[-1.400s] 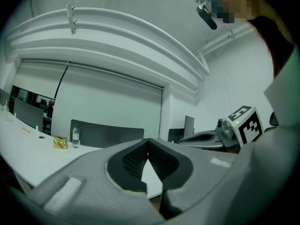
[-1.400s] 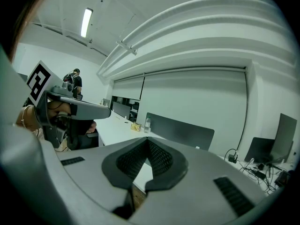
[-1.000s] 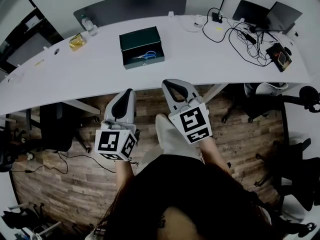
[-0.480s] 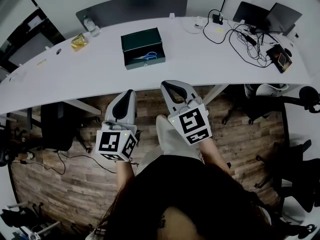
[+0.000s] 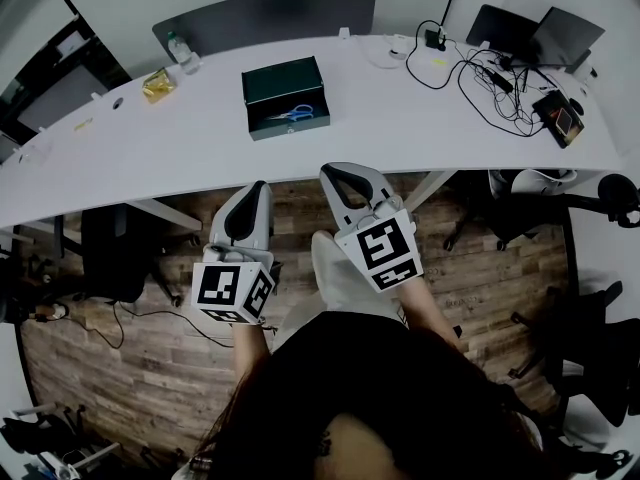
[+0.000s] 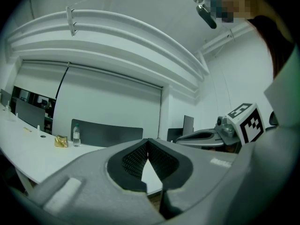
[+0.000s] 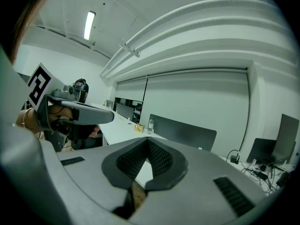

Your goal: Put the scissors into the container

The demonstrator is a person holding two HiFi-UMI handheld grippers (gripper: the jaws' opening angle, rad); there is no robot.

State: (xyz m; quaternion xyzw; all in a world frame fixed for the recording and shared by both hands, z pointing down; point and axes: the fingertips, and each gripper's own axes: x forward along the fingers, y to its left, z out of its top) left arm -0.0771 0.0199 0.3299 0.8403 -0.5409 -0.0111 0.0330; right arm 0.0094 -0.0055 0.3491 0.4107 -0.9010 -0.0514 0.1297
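Blue-handled scissors (image 5: 293, 113) lie inside a dark green container (image 5: 283, 75), apparently open-topped, standing on the white desk (image 5: 200, 143). Left tool (image 5: 258, 184) and right tool (image 5: 336, 169): both held off the desk's near edge, above the wooden floor (image 5: 150, 368), well apart from the container; jaws of each together, nothing between them. Also on the desk: water bottle (image 5: 178, 51), gold packet (image 5: 155, 84), tangled cables (image 5: 480, 73).

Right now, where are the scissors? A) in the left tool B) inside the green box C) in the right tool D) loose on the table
B: the scissors lie inside the open green box; the left tool and the right tool are both shut and empty.
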